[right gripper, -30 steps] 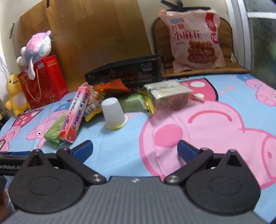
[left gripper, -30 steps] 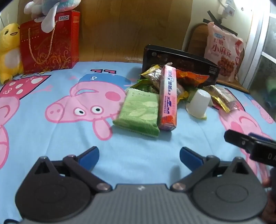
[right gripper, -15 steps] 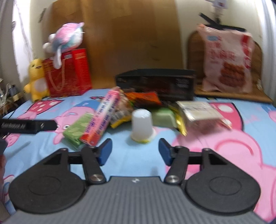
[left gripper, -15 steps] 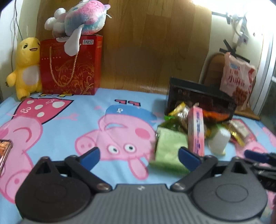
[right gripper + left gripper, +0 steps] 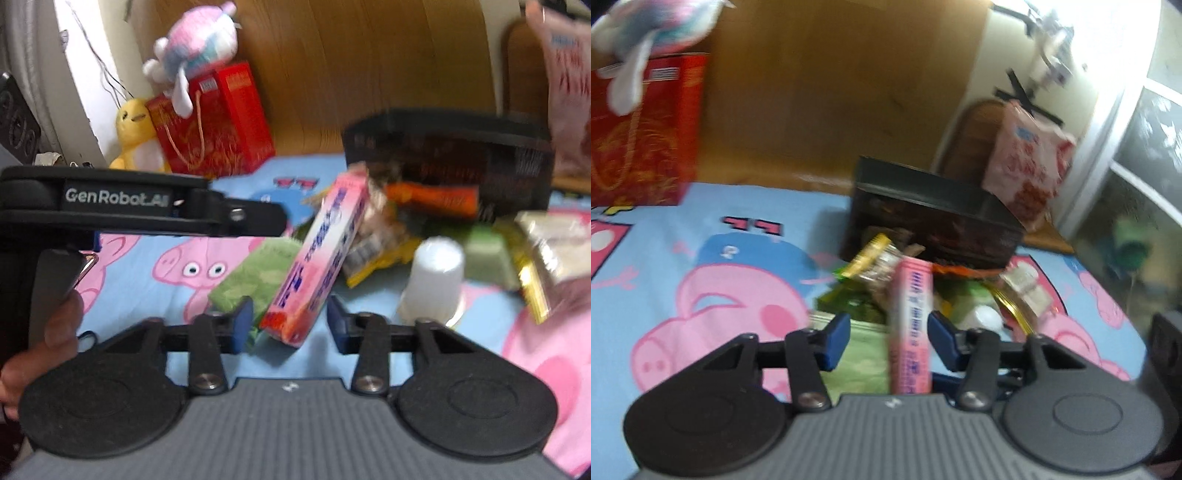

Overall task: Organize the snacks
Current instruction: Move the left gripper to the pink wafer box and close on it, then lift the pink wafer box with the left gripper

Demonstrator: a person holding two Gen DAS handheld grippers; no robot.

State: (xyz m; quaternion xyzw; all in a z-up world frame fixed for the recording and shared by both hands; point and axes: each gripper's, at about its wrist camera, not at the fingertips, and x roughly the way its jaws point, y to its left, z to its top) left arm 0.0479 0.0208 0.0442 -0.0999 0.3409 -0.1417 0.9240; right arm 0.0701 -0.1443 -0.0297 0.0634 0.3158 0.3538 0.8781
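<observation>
Snacks: one pink box (image 5: 910,325), long and narrow, leans on one green packet (image 5: 864,354) between the left gripper (image 5: 888,338)'s parted, empty jaws. Right view: one white cup (image 5: 436,280) beside the pile; right gripper (image 5: 290,325) open around the box's end.

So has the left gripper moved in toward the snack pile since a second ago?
Yes. The left gripper has moved forward toward the black box; its open jaws now flank the pink snack box.
</observation>
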